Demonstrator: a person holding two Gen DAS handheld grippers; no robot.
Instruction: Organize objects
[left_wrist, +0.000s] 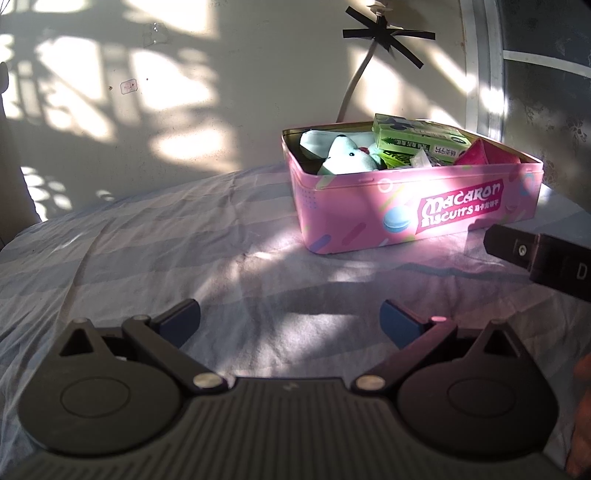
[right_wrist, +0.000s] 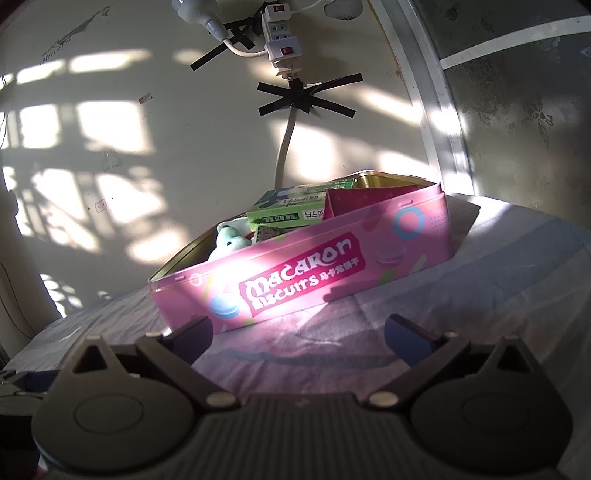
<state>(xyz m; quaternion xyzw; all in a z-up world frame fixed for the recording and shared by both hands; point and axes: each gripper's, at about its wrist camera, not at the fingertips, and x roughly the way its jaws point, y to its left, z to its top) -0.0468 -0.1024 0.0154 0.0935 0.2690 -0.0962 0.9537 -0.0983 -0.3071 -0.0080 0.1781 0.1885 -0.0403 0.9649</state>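
The open pink metal biscuit tin (left_wrist: 413, 206) sits on the striped grey bedsheet (left_wrist: 147, 258), at about one o'clock from the left gripper (left_wrist: 290, 325) and twelve o'clock from the right gripper (right_wrist: 299, 338). It holds a teal plush toy (left_wrist: 347, 158), a green carton (left_wrist: 417, 142) and a red pouch (left_wrist: 484, 153). Both grippers are spread wide with nothing between the fingers. The carton rides above the rim, so a nudge to the tin on the soft bedding could likely tip it out.
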